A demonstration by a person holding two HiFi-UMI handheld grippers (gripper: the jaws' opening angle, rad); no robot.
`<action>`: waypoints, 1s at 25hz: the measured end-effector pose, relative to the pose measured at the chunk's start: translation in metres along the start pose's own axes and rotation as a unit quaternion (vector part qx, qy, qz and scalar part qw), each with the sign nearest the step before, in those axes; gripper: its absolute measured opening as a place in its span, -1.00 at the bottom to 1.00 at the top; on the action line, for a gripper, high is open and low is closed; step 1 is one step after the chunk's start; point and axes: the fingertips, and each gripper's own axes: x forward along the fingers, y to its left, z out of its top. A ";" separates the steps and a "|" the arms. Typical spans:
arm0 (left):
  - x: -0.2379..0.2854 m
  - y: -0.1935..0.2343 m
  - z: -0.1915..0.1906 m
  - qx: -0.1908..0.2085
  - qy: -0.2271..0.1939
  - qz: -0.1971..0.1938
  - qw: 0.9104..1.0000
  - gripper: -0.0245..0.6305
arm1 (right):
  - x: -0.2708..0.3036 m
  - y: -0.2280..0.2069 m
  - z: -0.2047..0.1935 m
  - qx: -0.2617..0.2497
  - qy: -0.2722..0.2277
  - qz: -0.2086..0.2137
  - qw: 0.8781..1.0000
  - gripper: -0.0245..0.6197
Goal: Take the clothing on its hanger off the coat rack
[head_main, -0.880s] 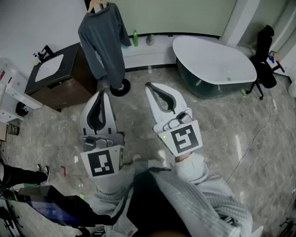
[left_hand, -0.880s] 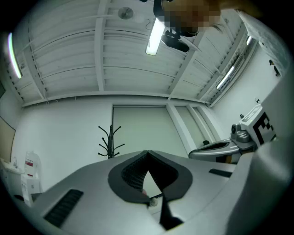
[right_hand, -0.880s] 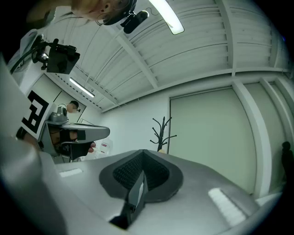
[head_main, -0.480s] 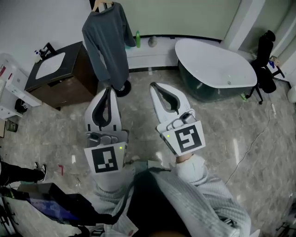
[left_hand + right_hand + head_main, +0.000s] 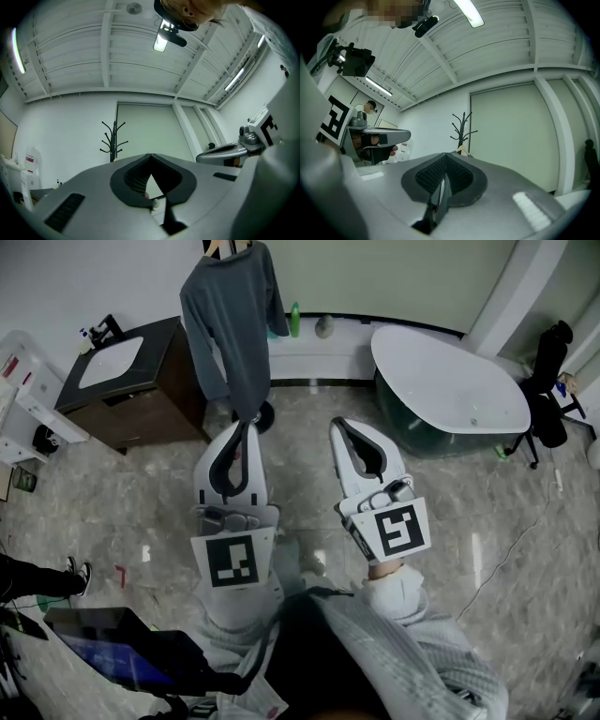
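- Grey-veined tile floor point(image 5: 122, 512) fills a bathroom-style room with pale walls; a white freestanding bathtub point(image 5: 450, 381) stands toward the far right corner of the floor.
- A dark vanity cabinet point(image 5: 131, 409) with a white sink point(image 5: 111, 362) stands at the far left, against the wall.
- The coat rack point(image 5: 112, 140) stands near the far edge of the floor, between the vanity cabinet and the bathtub. Its round dark base point(image 5: 262, 414) shows under the garment.
- A grey sweater point(image 5: 234, 324) hangs on the rack from a wooden hanger point(image 5: 228, 247), sleeves drooping toward the base.
- A green bottle point(image 5: 294, 320) stands on the ledge along the far wall, just beside the sweater.
- The left claw point(image 5: 246, 424) points at the rack, its tip overlapping the sweater's lower hem in the head view; whether it touches cannot be told. Its jaws are closed together with nothing between them.
- The right claw point(image 5: 338, 424) is held beside the left one, apart from the sweater, jaws likewise pressed together and empty.
- Both gripper views show the rack's bare upper hooks beyond the jaws.
- A black chair point(image 5: 548, 390) stands at the right edge of the floor.
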 end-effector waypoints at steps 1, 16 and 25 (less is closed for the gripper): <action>0.007 0.003 -0.004 0.003 0.003 0.000 1.000 -0.91 | 0.007 -0.002 -0.004 0.001 0.002 0.000 1.000 -0.91; 0.192 0.114 -0.063 0.054 0.013 0.010 0.998 -0.91 | 0.215 -0.078 -0.036 -0.020 -0.008 -0.003 1.000 -0.91; 0.295 0.159 -0.107 0.071 0.033 0.007 0.997 -0.91 | 0.316 -0.128 -0.075 -0.008 0.007 -0.002 1.000 -0.91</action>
